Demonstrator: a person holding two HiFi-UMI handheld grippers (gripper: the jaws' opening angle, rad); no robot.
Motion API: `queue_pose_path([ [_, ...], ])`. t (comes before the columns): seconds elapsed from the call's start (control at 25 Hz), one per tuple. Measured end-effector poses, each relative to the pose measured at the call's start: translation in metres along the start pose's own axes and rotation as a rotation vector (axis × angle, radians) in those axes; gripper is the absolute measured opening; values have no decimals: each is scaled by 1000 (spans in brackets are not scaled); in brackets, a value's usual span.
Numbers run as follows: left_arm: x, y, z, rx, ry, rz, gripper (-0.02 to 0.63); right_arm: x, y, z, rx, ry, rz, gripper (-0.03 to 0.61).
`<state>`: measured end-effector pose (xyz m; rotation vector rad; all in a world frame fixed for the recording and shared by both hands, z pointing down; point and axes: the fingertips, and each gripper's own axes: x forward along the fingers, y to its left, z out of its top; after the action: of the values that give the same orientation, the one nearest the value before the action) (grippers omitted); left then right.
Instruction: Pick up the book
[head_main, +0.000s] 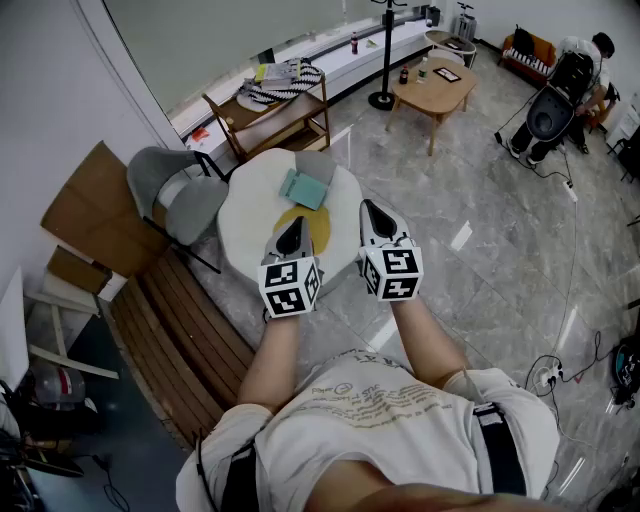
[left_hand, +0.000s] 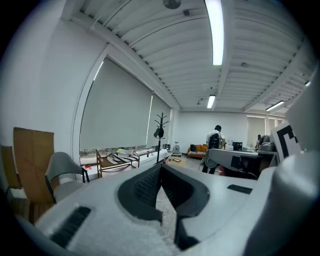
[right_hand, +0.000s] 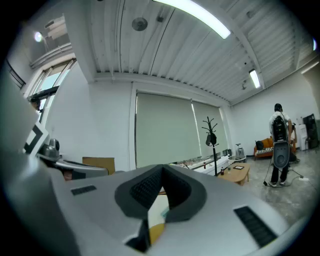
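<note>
both grippers hang level over the near edge of the round white counter (head_main: 248, 200), looks like pre-approach. left gripper (head_main: 294, 226) fingers closed, empty. right gripper (head_main: 372, 210) fingers closed too, nothing between them. book (head_main: 304, 189) lies flat just beyond the yellow mat (head_main: 322, 232), ahead of both. you'll need to open one before reaching.

Round white table (head_main: 248, 210) sat below the camera. Teal rectangular book (head_main: 304, 188) lay flat toward its far side, with yellow round mat (head_main: 320, 230) just beside it on the near side. Left gripper (head_main: 296, 224) and right gripper (head_main: 371, 208) hovered side by side over the table's near part, short of the book, jaws together, nothing held. Grey shell chair (head_main: 185, 200) stood at the table's left. Brown slatted wooden bench (head_main: 185, 335) lay nearer the camera.
</note>
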<state>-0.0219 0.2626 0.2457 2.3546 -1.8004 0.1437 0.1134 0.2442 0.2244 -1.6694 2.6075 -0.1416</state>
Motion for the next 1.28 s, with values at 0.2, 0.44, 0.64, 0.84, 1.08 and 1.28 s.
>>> queue_pose_path([
  [0.2, 5, -9, -3, 11, 11, -21, 17, 0, -8, 1, -1, 1, 1, 26],
  [0.44, 9, -15, 0, 20, 11, -20, 17, 0, -15, 3, 5, -2, 4, 26],
  [0.64, 10, -30, -1, 30, 10, -23, 17, -4, -28, 2, 21, -6, -8, 26],
  [0.84, 10, -44, -4, 37, 7, -9, 17, -13, -41, -2, 35, -8, 1, 26],
  [1.08, 20, -68, -6, 44, 12, -10, 17, -21, -62, -3, 31, -2, 15, 26],
  [1.28, 34, -94, -4, 58, 4, -8, 17, -29, -90, 4, 26, -20, 20, 28],
])
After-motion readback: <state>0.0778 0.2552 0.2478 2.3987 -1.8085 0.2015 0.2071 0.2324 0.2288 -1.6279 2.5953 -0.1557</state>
